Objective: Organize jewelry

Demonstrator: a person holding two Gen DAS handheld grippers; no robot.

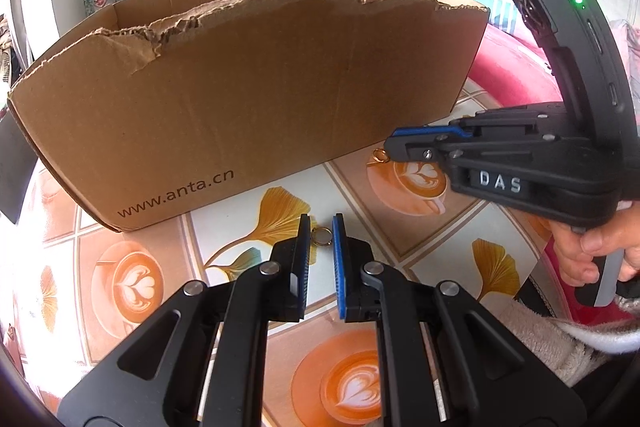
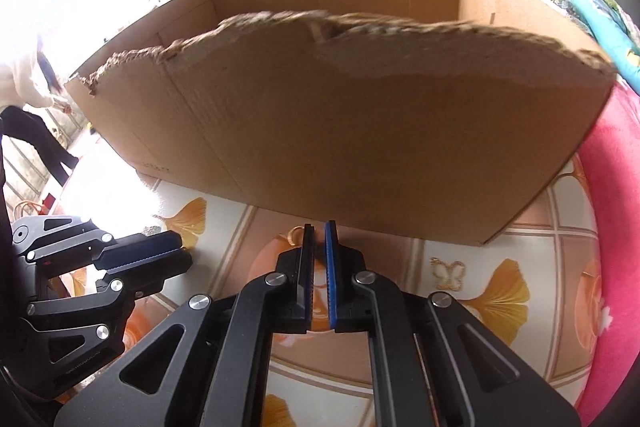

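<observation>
Straight ahead of both claws: a torn-edged cardboard box (image 1: 248,99), open at the top, printed "www.anta.cn" low on the near wall, standing on a tablecloth (image 1: 248,211) patterned with latte cups and ginkgo leaves. Off to the right of the right claw, against the table edge: a pink cushion (image 2: 612,187).

Left claw (image 1: 321,231): held low over the cloth, just short of the box wall, jaws apart. Right claw (image 2: 319,239): likewise pointed at the box wall, to the right of the left claw, gripped at the handle by a bare hand (image 1: 592,251); jaws drawn close with a thin slit left between them, cloth visible through the slit.

Right of the right claw, flat on the cloth: a butterfly ornament (image 2: 448,273), pale gold, well apart from both claws.

Between the left claw's fingertips, lying on the cloth: a gold ring (image 1: 321,237), with a sliver of gap on either side, apparently touched by neither pad. At the very tip of the right claw, hard against its left finger: a second gold ring (image 1: 380,155). Pinched or merely beside the finger: cannot tell, since the right view is blurred there.
</observation>
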